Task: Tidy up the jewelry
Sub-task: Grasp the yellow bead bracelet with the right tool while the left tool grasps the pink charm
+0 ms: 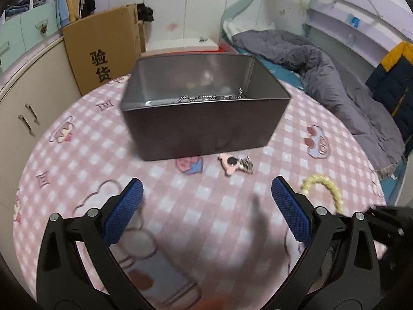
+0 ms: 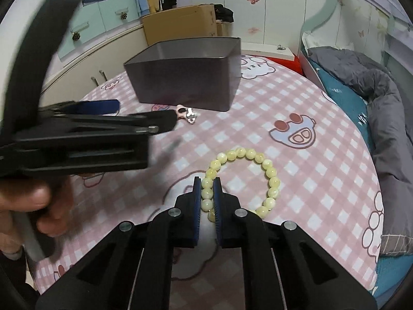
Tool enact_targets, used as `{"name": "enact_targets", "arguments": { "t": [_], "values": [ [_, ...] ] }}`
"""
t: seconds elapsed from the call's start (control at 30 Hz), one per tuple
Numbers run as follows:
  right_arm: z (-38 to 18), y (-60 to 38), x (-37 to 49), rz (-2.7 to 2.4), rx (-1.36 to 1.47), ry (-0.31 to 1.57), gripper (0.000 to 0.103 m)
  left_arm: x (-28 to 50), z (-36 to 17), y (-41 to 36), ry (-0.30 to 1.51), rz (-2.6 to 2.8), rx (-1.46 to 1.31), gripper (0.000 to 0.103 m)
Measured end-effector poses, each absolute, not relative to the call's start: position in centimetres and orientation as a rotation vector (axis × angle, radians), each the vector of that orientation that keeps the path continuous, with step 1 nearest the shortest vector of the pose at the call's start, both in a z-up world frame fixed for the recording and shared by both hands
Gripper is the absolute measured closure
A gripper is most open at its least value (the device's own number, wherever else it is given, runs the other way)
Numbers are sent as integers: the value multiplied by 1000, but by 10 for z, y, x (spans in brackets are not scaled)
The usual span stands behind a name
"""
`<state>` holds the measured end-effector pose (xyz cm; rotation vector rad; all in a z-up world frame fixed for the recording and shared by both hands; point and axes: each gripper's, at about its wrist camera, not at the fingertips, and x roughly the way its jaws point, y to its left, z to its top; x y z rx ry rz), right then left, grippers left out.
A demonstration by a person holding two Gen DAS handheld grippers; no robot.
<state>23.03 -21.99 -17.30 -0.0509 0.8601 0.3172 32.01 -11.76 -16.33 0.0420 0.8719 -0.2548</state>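
Note:
A pale yellow bead bracelet (image 2: 268, 170) lies on the pink checked tablecloth (image 2: 296, 118). My right gripper (image 2: 207, 180) is shut on its near left side, beads pinched between the blue pads. The bracelet (image 1: 327, 188) also shows blurred at the right of the left wrist view. A dark metal tin (image 1: 204, 118) stands open further back, with silver chains (image 1: 211, 97) inside. In front of it lies a pink charm with a metal clip (image 1: 236, 165). My left gripper (image 1: 206, 193) hovers open over the cloth, short of the charm, nothing between its fingers; it appears again, the left gripper (image 2: 116, 111), held in a hand.
A cardboard box (image 1: 103, 49) stands behind the table at the left, beside cream cabinets (image 1: 23, 118). A bed with a grey quilt (image 1: 348, 87) runs along the right. The round table's edge curves close at the right and near sides.

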Motion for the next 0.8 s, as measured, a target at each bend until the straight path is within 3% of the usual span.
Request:
{"name": "enact_targets", "arguments": {
  "t": [0.07, 0.13, 0.3, 0.47, 0.6, 0.77, 0.8],
  "values": [
    [-172, -221, 232, 322, -51, 861, 95, 330, -169, -121, 890, -238, 16, 6],
    [-171, -222, 235, 330, -56, 862, 95, 336, -174, -123, 903, -227, -8, 14],
    [-170, -223, 240, 340, -52, 863, 95, 333, -176, -123, 886, -216, 13, 55],
    [-169, -224, 238, 336, -57, 863, 95, 328, -175, -97, 888, -287, -40, 79],
    [-169, -221, 237, 331, -60, 864, 95, 319, -176, -81, 890, -343, -68, 85],
    [-171, -219, 238, 322, -61, 868, 95, 312, -175, -79, 888, -363, -37, 84],
    [-171, -218, 239, 321, -61, 868, 95, 313, -175, -82, 887, -357, -21, 80]
  ]
}}
